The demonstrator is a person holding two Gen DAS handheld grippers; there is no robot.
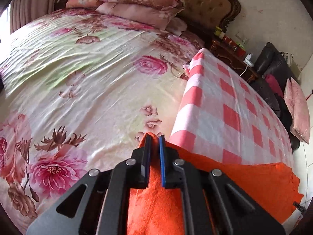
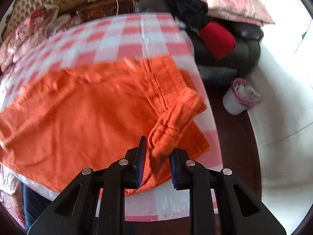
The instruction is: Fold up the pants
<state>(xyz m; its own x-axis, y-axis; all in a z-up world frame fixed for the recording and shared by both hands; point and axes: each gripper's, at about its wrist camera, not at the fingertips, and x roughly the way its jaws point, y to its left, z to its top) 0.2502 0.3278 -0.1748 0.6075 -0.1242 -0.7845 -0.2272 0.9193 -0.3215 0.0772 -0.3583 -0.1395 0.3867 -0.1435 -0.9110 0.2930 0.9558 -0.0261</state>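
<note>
— Where the left tongs (image 1: 155,137) are concerned, what is gripped?
— A fold of the orange pants (image 1: 254,182) is clamped between them.
— And the right tongs (image 2: 159,144)?
— They are pinched on the bunched waistband; beyond, the pants are spread over the checked surface (image 2: 121,39).

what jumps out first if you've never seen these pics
The bright orange pants dominate, spread over a pink-and-white checked cloth, with the left gripper shut on one edge and the right gripper around a bunched fold near the waistband. Beside the cloth lies a floral bedsheet with stacked pillows at its head.
</note>
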